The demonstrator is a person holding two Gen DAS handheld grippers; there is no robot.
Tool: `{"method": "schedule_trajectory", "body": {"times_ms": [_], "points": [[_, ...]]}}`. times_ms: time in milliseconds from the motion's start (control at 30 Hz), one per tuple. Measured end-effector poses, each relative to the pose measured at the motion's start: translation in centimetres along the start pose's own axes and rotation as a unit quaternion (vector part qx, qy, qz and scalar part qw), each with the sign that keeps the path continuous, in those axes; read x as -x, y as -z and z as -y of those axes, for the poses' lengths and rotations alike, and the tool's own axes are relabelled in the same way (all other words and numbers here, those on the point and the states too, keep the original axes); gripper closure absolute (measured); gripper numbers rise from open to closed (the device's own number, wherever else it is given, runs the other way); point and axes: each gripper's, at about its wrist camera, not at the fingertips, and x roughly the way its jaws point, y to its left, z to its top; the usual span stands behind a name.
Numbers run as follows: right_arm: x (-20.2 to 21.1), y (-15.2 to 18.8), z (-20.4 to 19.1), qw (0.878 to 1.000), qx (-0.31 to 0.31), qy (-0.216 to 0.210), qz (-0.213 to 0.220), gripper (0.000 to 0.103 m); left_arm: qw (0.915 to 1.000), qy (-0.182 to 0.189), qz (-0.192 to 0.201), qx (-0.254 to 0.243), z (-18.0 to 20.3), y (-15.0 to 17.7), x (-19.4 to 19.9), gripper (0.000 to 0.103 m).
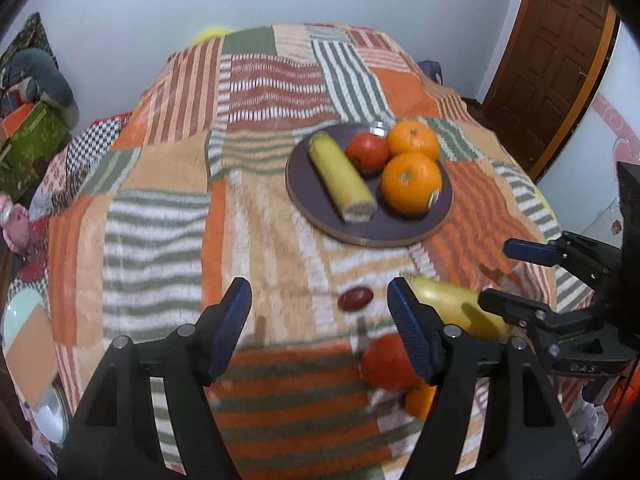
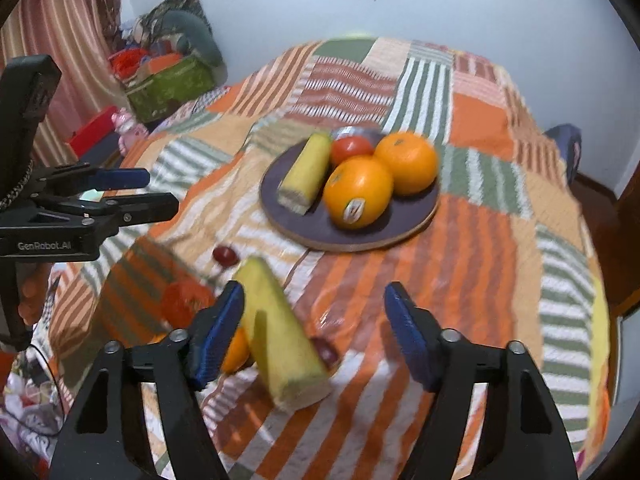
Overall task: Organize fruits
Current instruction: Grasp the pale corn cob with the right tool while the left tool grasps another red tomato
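Observation:
A dark round plate [image 1: 360,236] [image 2: 340,240] holds a yellow banana piece [image 1: 340,178], a tomato [image 1: 367,152] and two oranges [image 1: 412,184]. In the right wrist view my right gripper [image 2: 314,332] is open over a second yellow banana piece [image 2: 280,336]. The piece lies against the left finger, with a wide gap to the right one. My left gripper [image 1: 320,320] is open and empty above the cloth, with a small dark red fruit [image 1: 356,299] just ahead. A loose tomato [image 1: 388,364] and a small orange [image 1: 420,400] lie by its right finger.
A striped patchwork cloth [image 1: 160,220] covers the table. The right gripper [image 1: 508,276] shows at the right in the left wrist view, and the left gripper [image 2: 140,192] at the left in the right wrist view. Another dark red fruit [image 2: 326,350] lies near the banana piece. Boxes and cushions [image 2: 168,80] stand at the far left.

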Motion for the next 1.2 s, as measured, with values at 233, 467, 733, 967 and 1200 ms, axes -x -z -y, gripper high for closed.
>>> {"method": "schedule_trajectory", "body": {"times_ms": [233,467,733,967,1200], "points": [[-1.6,1.1,-0.3,0.999,0.0,-0.026,-0.029,0.053,0.9992,0.001,-0.037,0.013,-0.5,2.5,-1.9,0.033],[-1.2,2.7,-1.0,0.999,0.023,-0.025,-0.037,0.06,0.9989,0.003,-0.038,0.026,-0.6,3.2,-1.8,0.033],[0.9,3.3,-0.8,1.0,0.006,-0.018,-0.017,0.066,0.9992,0.012,-0.031,0.024,0.3,3.3,-0.7,0.033],[3.2,4.6,-1.0,1.0,0.016,0.007,-0.013,0.067,0.9988,0.03,-0.038,0.003,2.6,3.9,-0.9,0.033],[3.6,5.9,-1.2,0.999,0.025,0.013,-0.026,0.067,0.9983,0.036,-0.045,0.007,3.6,4.5,-2.0,0.033]]}}
